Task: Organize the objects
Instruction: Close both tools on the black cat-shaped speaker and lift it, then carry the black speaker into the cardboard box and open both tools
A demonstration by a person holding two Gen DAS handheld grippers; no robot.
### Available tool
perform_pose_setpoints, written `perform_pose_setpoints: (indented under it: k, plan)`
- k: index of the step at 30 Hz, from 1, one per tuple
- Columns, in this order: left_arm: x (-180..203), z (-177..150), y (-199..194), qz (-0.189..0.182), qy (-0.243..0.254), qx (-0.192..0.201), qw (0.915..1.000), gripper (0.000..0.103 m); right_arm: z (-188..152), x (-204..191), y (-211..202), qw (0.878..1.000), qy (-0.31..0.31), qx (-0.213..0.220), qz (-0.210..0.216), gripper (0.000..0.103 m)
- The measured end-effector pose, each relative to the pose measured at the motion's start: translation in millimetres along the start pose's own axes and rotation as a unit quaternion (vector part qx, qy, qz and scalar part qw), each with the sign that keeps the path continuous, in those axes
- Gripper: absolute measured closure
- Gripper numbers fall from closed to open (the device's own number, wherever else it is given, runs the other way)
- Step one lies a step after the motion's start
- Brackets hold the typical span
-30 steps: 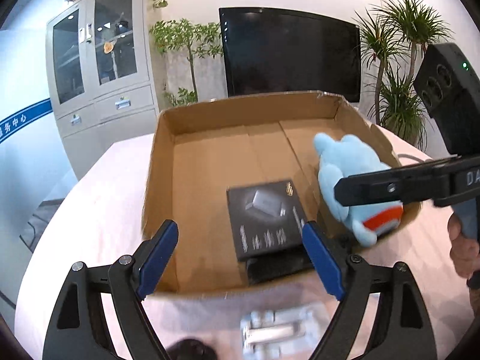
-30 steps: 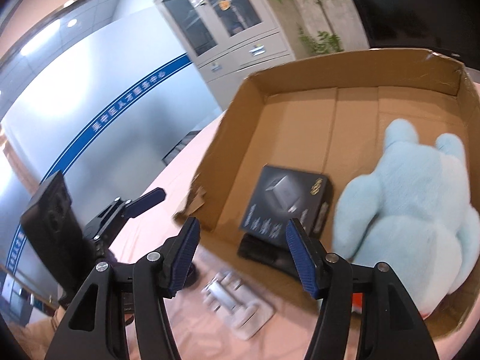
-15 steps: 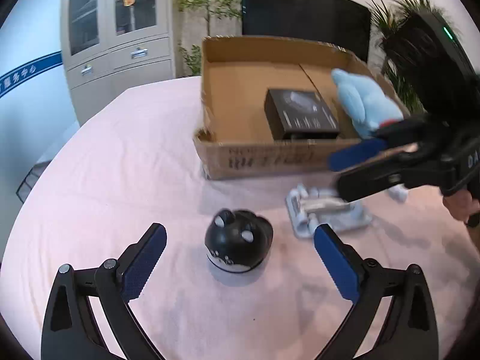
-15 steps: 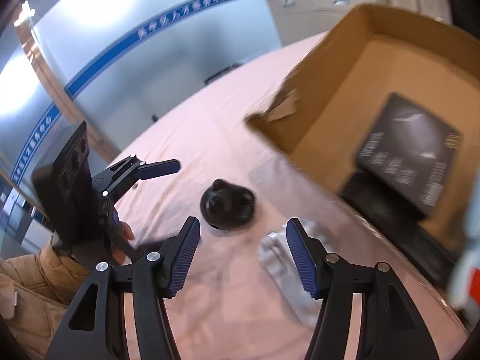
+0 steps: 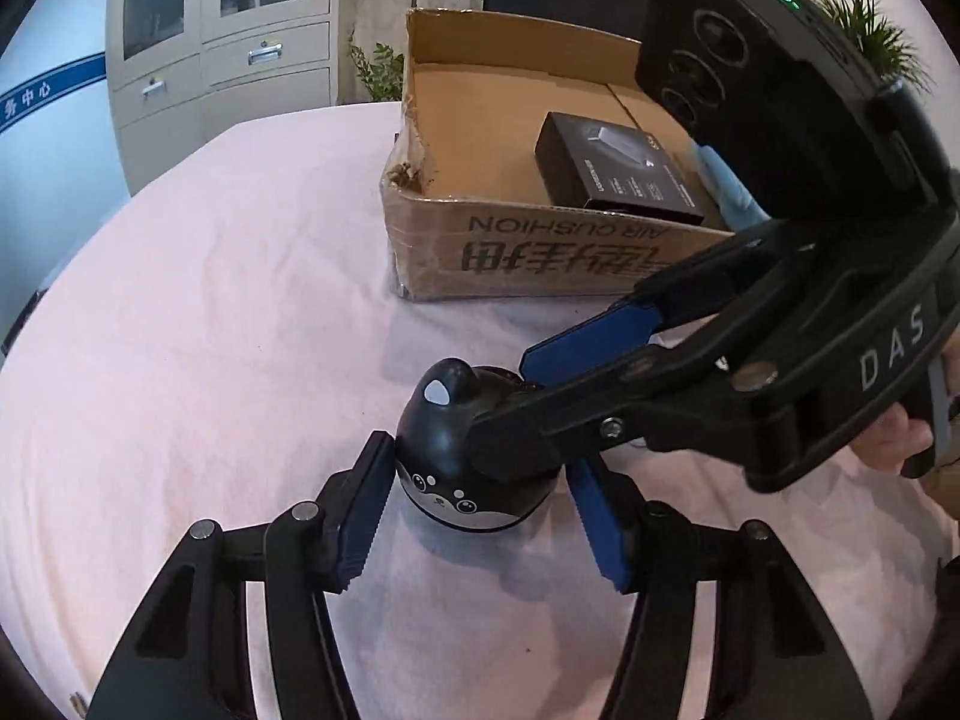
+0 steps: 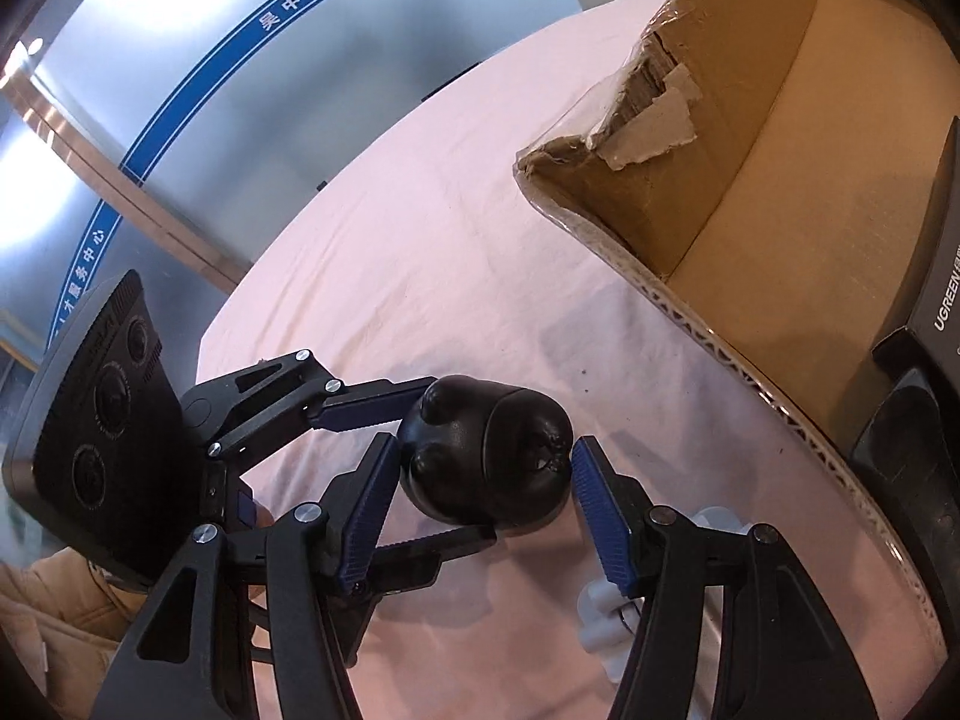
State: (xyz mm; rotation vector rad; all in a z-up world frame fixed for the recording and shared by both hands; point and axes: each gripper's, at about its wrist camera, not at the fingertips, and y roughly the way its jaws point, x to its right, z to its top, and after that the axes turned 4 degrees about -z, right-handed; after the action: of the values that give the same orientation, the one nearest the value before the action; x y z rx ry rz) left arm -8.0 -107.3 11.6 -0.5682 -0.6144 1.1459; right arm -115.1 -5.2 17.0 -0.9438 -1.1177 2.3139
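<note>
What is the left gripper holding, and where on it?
The black toy, by its round sides; the jaws of the left gripper have just been closing around it. The right gripper flanks it too; grip unclear.

Free room and obstacles. The pink-clothed surface [image 5: 198, 312] lies bare to the left of the black animal-shaped toy [image 5: 462, 450], giving open passage there. Toward the far right, the cardboard box [image 5: 540, 258] blocks the way with its printed near wall. Both hand-held grippers crowd the toy: the left hand-held gripper [image 5: 480, 510] brackets it from the near side, its jaws having just been closing, and the right hand-held gripper [image 6: 480, 498] crosses in from the right. A white object [image 6: 606, 606] lies just right of the toy.
</note>
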Motion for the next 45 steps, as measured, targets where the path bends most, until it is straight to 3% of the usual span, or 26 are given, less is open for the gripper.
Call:
perform_pose_setpoints:
  k: [7,16,27,34,45]
  plan:
    - [18,-4,-4,0.001,0.03,-0.012,0.9995,0.046,-21,2,-6,1.0,0.011,0.003,0.004,0.046]
    - [66,-21,-16,0.007,0.065,-0.026,0.9975,0.046,-78,-6,-38,1.0,0.01,0.016,-0.003,0.046]
    - [132,-17,-2,-0.03,0.118,-0.041,0.9917,0.046,-149,9,-95,0.997,0.052,0.046,-0.043,0.046]
    - [165,-10,9,-0.051,0.154,-0.046,0.9857,0.045,-164,21,-121,0.993,0.081,0.062,-0.06,0.047]
    - [189,3,28,-0.077,0.159,-0.051,0.983,0.044,-193,32,-143,0.988,0.109,0.08,-0.077,0.046]
